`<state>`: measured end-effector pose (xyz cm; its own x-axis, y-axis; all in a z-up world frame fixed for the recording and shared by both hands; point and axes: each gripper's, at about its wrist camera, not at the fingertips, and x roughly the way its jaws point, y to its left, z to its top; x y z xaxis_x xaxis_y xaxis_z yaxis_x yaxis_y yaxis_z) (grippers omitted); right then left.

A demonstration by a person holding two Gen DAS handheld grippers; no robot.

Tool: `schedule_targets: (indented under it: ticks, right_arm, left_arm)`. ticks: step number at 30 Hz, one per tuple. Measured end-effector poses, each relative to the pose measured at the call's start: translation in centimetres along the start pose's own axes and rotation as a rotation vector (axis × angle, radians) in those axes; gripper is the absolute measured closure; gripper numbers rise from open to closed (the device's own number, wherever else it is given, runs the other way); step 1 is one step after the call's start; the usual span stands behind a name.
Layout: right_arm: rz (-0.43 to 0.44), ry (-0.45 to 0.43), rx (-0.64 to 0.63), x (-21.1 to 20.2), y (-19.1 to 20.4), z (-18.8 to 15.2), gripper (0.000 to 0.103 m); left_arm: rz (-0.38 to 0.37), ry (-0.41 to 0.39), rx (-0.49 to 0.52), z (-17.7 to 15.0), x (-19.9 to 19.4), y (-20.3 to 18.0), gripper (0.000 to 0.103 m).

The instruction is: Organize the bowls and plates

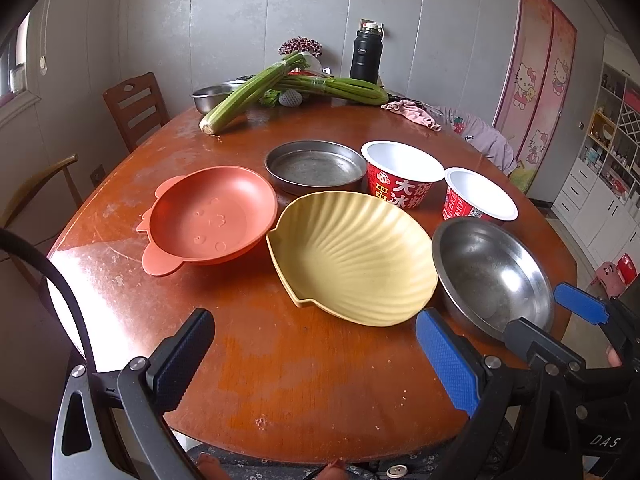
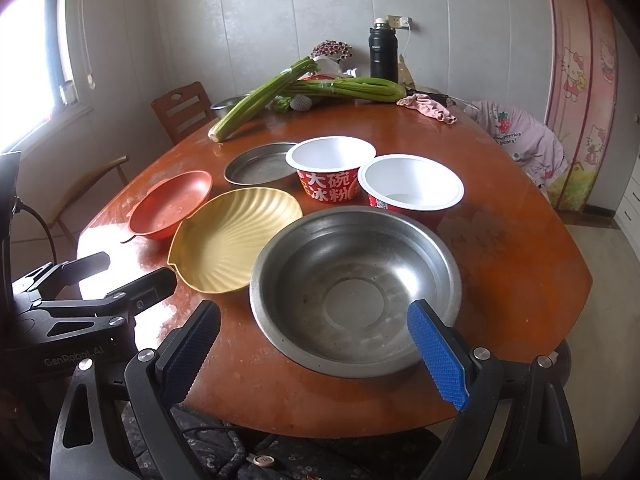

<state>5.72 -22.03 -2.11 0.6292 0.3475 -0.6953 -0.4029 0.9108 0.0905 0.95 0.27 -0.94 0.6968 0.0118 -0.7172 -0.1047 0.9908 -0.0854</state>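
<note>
On the round wooden table (image 1: pixel 304 380) lie an orange bear-shaped plate (image 1: pixel 208 220), a yellow shell-shaped plate (image 1: pixel 352 256), a steel pan (image 1: pixel 316 166), a steel bowl (image 1: pixel 492 272) and two red paper bowls (image 1: pixel 402 172) (image 1: pixel 480 196). My left gripper (image 1: pixel 316 360) is open and empty, hovering over the near table edge in front of the yellow plate. My right gripper (image 2: pixel 316 352) is open and empty, its fingers either side of the steel bowl's (image 2: pixel 356 288) near rim. The yellow plate (image 2: pixel 232 236), orange plate (image 2: pixel 172 204), pan (image 2: pixel 256 168) and paper bowls (image 2: pixel 332 168) (image 2: pixel 412 192) lie beyond.
Celery bunches (image 1: pixel 248 92), a steel basin (image 1: pixel 212 94), a black flask (image 1: pixel 366 56) and a pink cloth (image 1: pixel 412 114) sit at the table's far side. Wooden chairs (image 1: pixel 136 108) stand at the left. Shelves (image 1: pixel 608 152) stand at the right.
</note>
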Motion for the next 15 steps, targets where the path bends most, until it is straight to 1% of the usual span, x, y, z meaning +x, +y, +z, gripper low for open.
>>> schedule_targets:
  ticks: [15]
  right_arm:
    - [-0.004, 0.005, -0.004, -0.17, 0.12, -0.13, 0.008]
  left_arm:
    - [-0.002, 0.003, 0.006, -0.27, 0.01, -0.09, 0.002]
